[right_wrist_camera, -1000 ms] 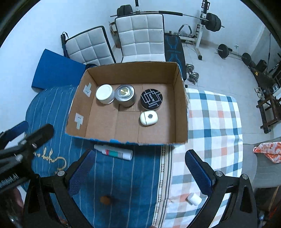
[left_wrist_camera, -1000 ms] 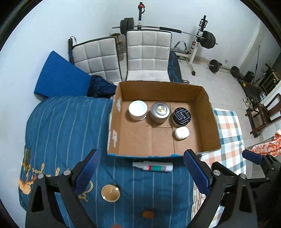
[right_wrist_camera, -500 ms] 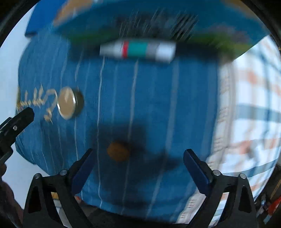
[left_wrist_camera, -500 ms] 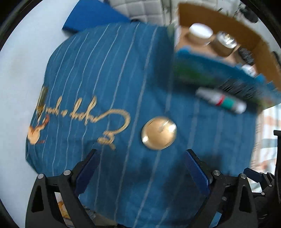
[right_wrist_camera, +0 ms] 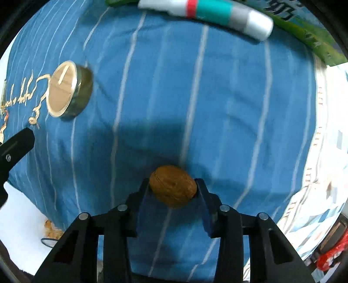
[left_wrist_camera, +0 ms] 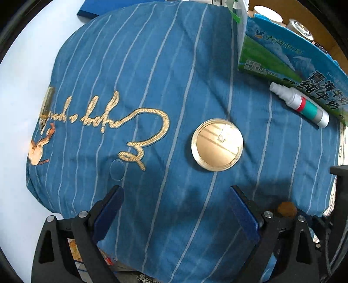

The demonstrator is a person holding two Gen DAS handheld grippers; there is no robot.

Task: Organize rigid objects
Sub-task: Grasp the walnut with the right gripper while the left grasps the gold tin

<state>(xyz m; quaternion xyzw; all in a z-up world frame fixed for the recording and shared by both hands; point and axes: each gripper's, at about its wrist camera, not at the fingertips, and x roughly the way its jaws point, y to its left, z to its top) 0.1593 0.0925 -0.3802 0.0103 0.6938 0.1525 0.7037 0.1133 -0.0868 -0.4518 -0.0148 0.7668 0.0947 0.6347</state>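
My right gripper [right_wrist_camera: 173, 188] is shut on a brown walnut [right_wrist_camera: 173, 186], low over the blue striped cloth [right_wrist_camera: 195, 98]. The walnut also shows in the left wrist view [left_wrist_camera: 286, 209], beside my left gripper's right finger. My left gripper [left_wrist_camera: 176, 196] is open and empty, just short of a round gold-lidded tin [left_wrist_camera: 217, 144] that lies on the cloth. The tin shows at the left of the right wrist view [right_wrist_camera: 67, 88]. A white, red and teal tube [left_wrist_camera: 299, 104] lies against the cardboard box [left_wrist_camera: 289, 54]; it also shows in the right wrist view [right_wrist_camera: 206, 13].
The box holds a white jar [left_wrist_camera: 266, 13] and a silver tin [left_wrist_camera: 301, 27] at its far side. A checked cloth [right_wrist_camera: 322, 174] lies to the right of the blue one. The cloth's near edge drops off to white floor [left_wrist_camera: 19, 196].
Both grippers have dropped from high above the box to just over the cloth. My right gripper has closed on the walnut. My left gripper has come nearer the gold tin.
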